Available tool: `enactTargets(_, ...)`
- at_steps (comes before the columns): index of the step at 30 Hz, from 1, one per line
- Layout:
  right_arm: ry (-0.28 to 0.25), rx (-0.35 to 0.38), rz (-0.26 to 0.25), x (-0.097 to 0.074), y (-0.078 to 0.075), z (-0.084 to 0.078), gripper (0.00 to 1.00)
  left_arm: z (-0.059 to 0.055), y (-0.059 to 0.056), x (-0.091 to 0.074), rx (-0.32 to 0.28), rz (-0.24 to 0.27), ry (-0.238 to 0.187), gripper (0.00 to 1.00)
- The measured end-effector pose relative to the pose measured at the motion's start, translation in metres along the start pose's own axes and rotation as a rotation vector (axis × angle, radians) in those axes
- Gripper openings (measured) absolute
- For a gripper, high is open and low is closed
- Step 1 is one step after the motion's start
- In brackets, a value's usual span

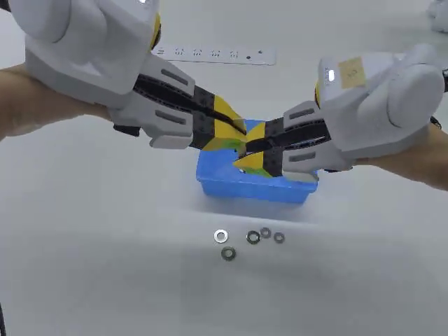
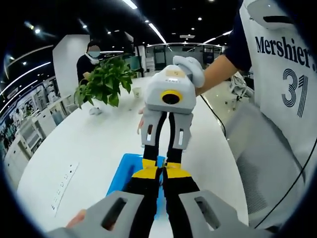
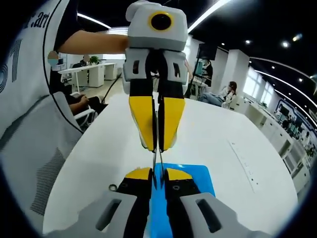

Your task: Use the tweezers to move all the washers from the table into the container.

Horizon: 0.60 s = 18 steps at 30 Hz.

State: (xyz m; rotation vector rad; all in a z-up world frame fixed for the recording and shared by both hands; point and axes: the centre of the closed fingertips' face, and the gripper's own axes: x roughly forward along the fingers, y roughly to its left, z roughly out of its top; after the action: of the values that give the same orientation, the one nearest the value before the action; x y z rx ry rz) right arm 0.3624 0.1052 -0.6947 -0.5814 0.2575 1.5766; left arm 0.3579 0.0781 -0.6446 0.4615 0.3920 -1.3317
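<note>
Your left gripper (image 1: 240, 136) clamps the tweezers (image 3: 157, 161) tip to tip with your right gripper (image 1: 246, 158), whose grip I cannot tell, both masking the blue container (image 1: 252, 187), with five washers (image 1: 253, 237) on the table (image 1: 105, 245) at its 6 o'clock and a power strip (image 1: 213, 54) at 12.

Container (image 1: 252, 187): blue. Washers (image 1: 221, 236): silver-grey. Tweezers (image 3: 157, 148): silver. Bench (image 1: 84, 266): plain white. Left hand-held gripper (image 1: 236, 133) and right hand-held gripper (image 1: 250, 155): white housings, black jaws, yellow tips.
</note>
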Motion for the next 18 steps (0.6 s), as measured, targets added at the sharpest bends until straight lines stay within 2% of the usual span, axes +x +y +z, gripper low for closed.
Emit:
enactTargets(6,-0.013,-0.011,0.023,0.000,0.036,0.012,0.11,0.003,-0.025,-0.006,0.020,-0.016,0.022,0.07)
enactTargets(7,-0.015,-0.008,0.025,0.001,0.040,0.013,0.11,-0.002,-0.033,-0.008,0.023,-0.021,0.027,0.07)
enactTargets(9,-0.020,-0.002,0.029,0.003,0.051,0.013,0.11,-0.006,-0.032,-0.006,0.022,-0.025,0.031,0.07)
enactTargets(10,-0.021,0.001,0.034,0.004,0.057,0.013,0.11,-0.007,-0.039,-0.007,0.018,-0.027,0.032,0.07)
enactTargets(11,-0.021,0.004,0.036,0.006,0.060,0.012,0.10,-0.008,-0.052,-0.009,0.016,-0.028,0.034,0.07)
enactTargets(12,-0.021,0.005,0.039,0.006,0.064,0.012,0.10,-0.006,-0.060,-0.007,0.016,-0.028,0.035,0.07)
enactTargets(14,-0.027,0.013,0.052,0.008,0.071,0.010,0.10,-0.007,-0.073,-0.004,0.002,-0.029,0.033,0.07)
enactTargets(18,-0.034,0.049,0.075,0.012,0.088,0.003,0.10,-0.015,-0.090,-0.002,-0.032,-0.027,0.036,0.07)
